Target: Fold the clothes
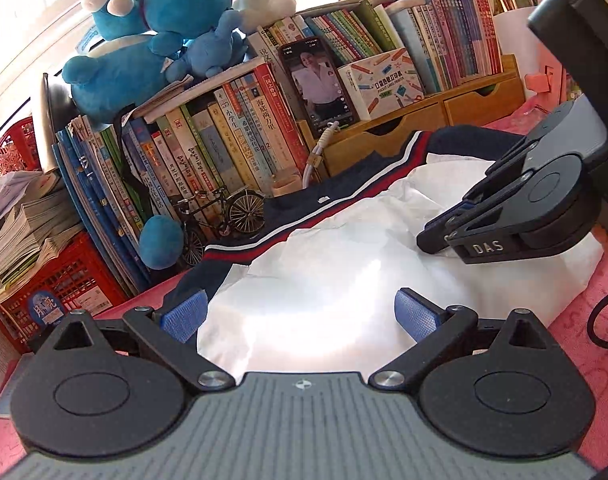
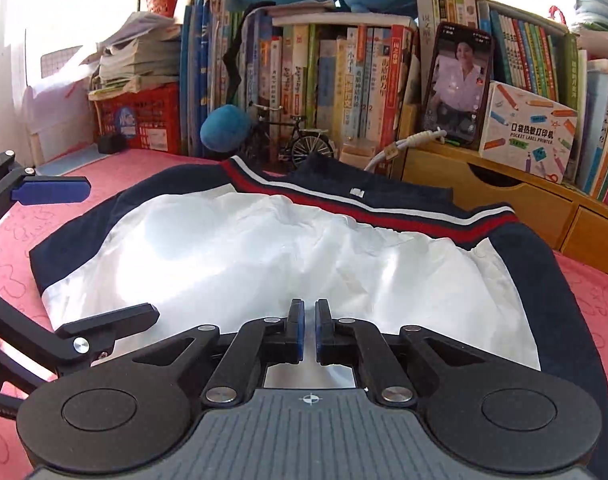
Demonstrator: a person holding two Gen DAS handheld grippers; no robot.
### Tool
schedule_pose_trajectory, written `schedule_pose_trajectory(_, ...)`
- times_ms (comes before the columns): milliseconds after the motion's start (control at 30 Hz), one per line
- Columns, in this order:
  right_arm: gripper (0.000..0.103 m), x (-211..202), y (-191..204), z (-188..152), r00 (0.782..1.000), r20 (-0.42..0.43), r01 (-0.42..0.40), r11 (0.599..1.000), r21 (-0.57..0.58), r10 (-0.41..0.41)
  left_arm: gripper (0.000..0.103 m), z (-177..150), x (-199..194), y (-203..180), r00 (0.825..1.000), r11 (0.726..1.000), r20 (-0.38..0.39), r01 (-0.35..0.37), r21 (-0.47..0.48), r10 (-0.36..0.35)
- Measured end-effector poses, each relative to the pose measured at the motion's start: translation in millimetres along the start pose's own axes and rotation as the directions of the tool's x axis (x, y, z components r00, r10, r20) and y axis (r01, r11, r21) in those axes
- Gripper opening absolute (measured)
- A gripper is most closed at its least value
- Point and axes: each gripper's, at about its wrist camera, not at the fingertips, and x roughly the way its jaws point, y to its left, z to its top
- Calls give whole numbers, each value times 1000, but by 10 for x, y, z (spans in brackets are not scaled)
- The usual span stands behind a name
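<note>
The navy-and-white jacket (image 2: 288, 248) lies spread on the pink worktop (image 2: 104, 176). The left tongs (image 1: 300, 314) gape wide above its near hem; the right tongs (image 2: 310, 330), nearly clenched, apparently pinch white fabric to lift a fold.

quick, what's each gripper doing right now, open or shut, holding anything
Left gripper: open, holding nothing, over the white and navy garment.
Right gripper: nearly shut on the garment's white near edge.
</note>
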Motion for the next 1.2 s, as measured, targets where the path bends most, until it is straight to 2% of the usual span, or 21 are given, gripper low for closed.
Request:
schedule_pose_trajectory(67, 8, 367, -164, 118, 999, -41, -20, 996, 92, 24, 101, 63, 181, -33, 999, 1000, -34, -5, 15, 5)
schedule_pose_trajectory(133, 8, 631, -402, 174, 997, -49, -54, 970, 235, 68, 101, 112, 374, -61, 997, 999, -69, -19, 33, 22)
schedule_pose_trajectory(200, 12, 548, -583, 139, 996, -9, -79, 940, 333, 87, 101, 164, 556, -83, 994, 997, -92, -46, 58, 51)
schedule_pose_trajectory(233, 21, 455, -648, 112, 996, 16, -89, 928, 362, 90, 101, 194, 641, -80, 993, 996, -98, -55, 66, 61)
schedule_pose_trajectory(267, 40, 363, -713, 85, 995, 40, -100, 915, 390, 92, 101, 226, 734, -69, 992, 996, -109, -60, 67, 67)
schedule_pose_trajectory(300, 51, 250, -753, 49, 995, 59, -97, 912, 398, 80, 101, 267, 856, -28, 989, 998, -139, -51, 40, 56)
schedule_pose_trajectory(333, 68, 91, -728, -11, 997, 69, -59, 933, 355, 37, 101, 308, 979, 14, 985, 999, -169, -43, 13, 45)
schedule_pose_trajectory(367, 76, -56, -694, -79, 997, 78, -24, 950, 310, 0, 102, 349, 1101, 56, 980, 999, -199, -36, -14, 33)
schedule_pose_trajectory(433, 80, -303, -638, -229, 995, 95, -4, 972, 236, -19, 102, 431, 1346, 139, 967, 997, -256, -24, -69, 6)
schedule_pose_trajectory(500, 86, -472, -603, -374, 996, 91, -42, 976, 212, 23, 102, 513, 1591, 222, 950, 992, -311, -16, -125, -24)
schedule_pose_trajectory(633, 89, -576, -527, -503, 993, 73, -111, 972, 206, 97, 103, 670, 2071, 382, 910, 973, -405, -11, -231, -86)
schedule_pose_trajectory(733, 90, -555, -395, -479, 992, 58, -119, 977, 175, 111, 103, 675, 2174, 354, 932, 979, -360, -42, -201, -34)
schedule_pose_trajectory(867, 91, -492, -260, -422, 994, 65, -99, 985, 139, 91, 103, 647, 2111, 349, 940, 975, -339, -49, -218, -28)
schedule_pose_trajectory(967, 90, -376, -248, -386, 993, 66, -109, 980, 165, 99, 103, 624, 2023, 390, 946, 973, -322, -42, -225, -33)
schedule_pose_trajectory(1067, 88, -199, -211, -386, 997, 30, -81, 983, 163, 77, 100, 633, 1858, 433, 954, 971, -298, -38, -238, -35)
schedule_pose_trajectory(1200, 89, -54, -174, -395, 999, -2, -45, 985, 165, 46, 99, 600, 1313, 450, 984, 980, -169, 20, -197, -54)
